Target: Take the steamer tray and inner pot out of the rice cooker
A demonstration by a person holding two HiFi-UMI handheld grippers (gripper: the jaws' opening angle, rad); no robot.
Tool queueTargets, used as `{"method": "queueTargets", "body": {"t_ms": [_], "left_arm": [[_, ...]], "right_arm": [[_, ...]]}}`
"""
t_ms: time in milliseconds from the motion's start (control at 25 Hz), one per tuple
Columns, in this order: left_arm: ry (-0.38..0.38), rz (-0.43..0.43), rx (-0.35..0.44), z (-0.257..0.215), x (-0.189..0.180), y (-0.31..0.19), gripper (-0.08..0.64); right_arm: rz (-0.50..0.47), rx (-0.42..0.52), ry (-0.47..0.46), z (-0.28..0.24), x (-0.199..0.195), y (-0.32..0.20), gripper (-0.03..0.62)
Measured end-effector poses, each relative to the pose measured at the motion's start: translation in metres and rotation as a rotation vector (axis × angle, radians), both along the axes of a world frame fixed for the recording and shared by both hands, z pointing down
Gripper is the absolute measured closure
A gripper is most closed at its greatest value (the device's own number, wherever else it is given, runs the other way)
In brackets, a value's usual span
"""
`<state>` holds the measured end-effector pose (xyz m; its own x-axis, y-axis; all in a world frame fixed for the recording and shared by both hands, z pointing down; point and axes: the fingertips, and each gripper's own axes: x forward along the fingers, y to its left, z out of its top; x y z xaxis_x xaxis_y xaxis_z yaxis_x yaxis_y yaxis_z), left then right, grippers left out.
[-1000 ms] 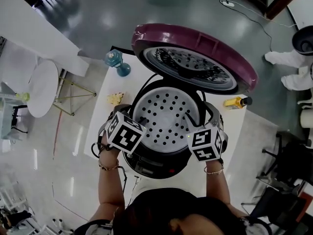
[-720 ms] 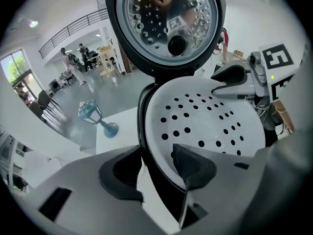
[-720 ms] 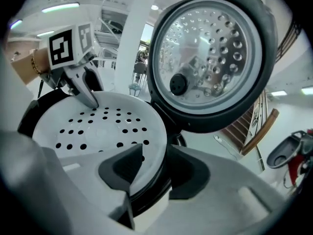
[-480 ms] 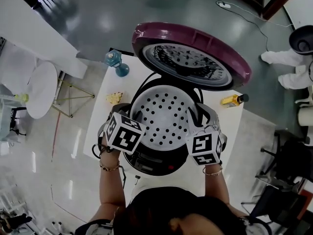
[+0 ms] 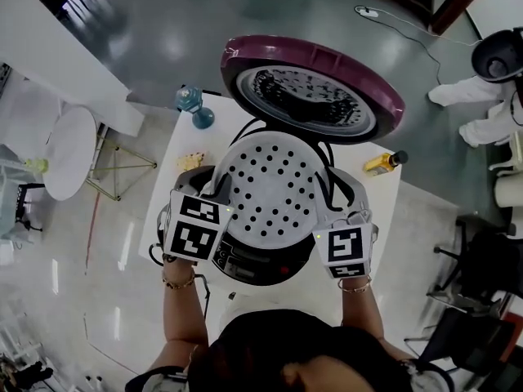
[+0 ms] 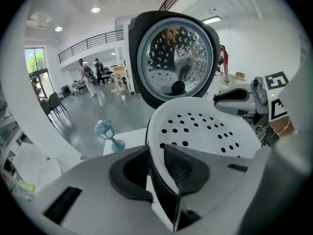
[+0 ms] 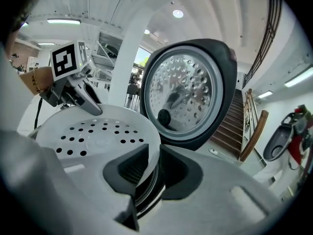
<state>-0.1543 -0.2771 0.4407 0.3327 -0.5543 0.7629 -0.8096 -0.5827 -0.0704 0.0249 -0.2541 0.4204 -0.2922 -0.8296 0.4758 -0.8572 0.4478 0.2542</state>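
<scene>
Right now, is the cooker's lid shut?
No, the lid stands swung open behind the tray, with its perforated inner plate in plain view.

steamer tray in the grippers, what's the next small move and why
Probably lift the white perforated plastic steamer tray straight up and level. The left gripper and right gripper each have its rim between closing jaws on opposite sides. It is directly over the black round rice cooker, and the open maroon lid stands close behind, so drifting backward risks a bump.
</scene>
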Motion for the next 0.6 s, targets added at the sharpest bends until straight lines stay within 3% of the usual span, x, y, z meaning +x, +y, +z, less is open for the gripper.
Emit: {"method": "queueTargets", "body": {"t_ms": [120, 280, 600], "left_arm": [[0.079, -0.030, 0.041, -0.012, 0.001, 0.006, 0.492], [0.303, -0.073, 0.078, -0.037, 0.005, 0.019, 0.528], [0.445, -0.037, 0.151, -0.073, 0.012, 0.045, 0.538]], "right_arm": [[0.016, 0.045, -0.013, -0.012, 0.001, 0.008, 0.517], [0.045, 0.108, -0.038, -0.029, 0.006, 0.028, 0.517], [0.082, 0.196, -0.047, -0.056, 0.012, 0.066, 0.509]]}}
